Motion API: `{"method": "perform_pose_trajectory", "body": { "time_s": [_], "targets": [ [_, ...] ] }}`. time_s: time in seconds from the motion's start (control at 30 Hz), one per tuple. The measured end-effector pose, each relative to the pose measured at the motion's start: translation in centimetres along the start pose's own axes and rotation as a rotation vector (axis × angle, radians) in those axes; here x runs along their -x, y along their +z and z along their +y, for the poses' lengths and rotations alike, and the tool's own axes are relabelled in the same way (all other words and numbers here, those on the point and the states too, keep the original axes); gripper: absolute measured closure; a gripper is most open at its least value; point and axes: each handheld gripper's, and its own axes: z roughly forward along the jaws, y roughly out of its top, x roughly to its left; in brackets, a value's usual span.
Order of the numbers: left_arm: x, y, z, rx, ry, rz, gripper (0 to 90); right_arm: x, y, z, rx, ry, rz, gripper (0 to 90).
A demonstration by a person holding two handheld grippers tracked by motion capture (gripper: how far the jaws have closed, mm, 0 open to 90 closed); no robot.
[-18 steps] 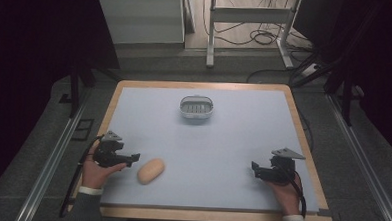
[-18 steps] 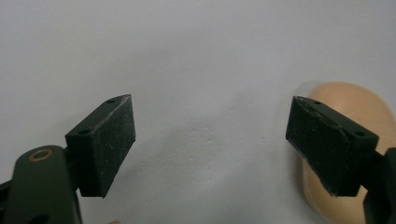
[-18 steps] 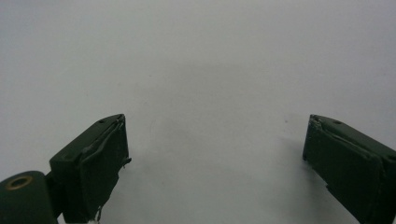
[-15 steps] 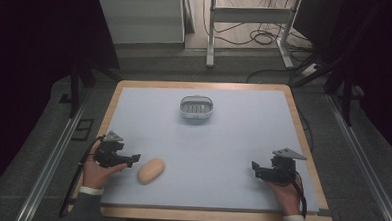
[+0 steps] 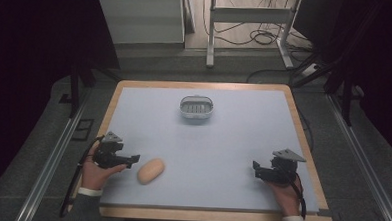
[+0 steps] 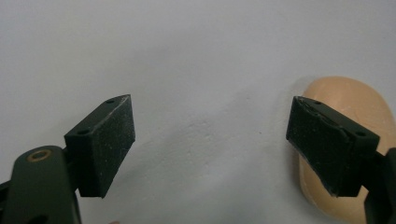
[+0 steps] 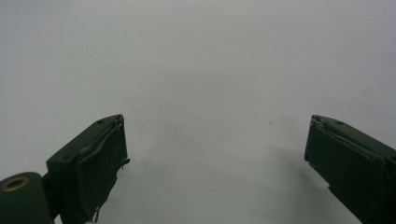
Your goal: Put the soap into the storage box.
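Observation:
A tan, oval bread-like object lies on the pale blue table mat near the front left. My left gripper sits just left of it, open, with its jaws pointing right toward it. In the left gripper view the tan object shows behind the right jaw, and nothing lies between the jaws. My right gripper rests at the front right, open and holding nothing; the right gripper view has bare mat between its jaws. A small grey basket stands at the back middle.
The mat lies on a wooden-edged table. Beyond the far edge are a white cabinet, a metal frame stand and floor cables. Rails run along both sides of the table.
My left gripper has shifted slightly right, closer to the tan object. The right gripper has stayed put.

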Motion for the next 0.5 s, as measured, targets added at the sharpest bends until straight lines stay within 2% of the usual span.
{"method": "perform_pose_trajectory", "body": {
  "time_s": [0.17, 0.5],
  "targets": [
    [0.09, 0.49, -0.01, -0.025, 0.013, 0.000, 15.0, -0.20, 0.10, 0.02, -0.008, -0.018, -0.008, 5.8],
    [-0.07, -0.22, 0.25, -0.034, 0.012, 0.019, 15.4, -0.40, -0.14, -0.08, 0.016, -0.024, -0.026, 5.9]
  ]
}}
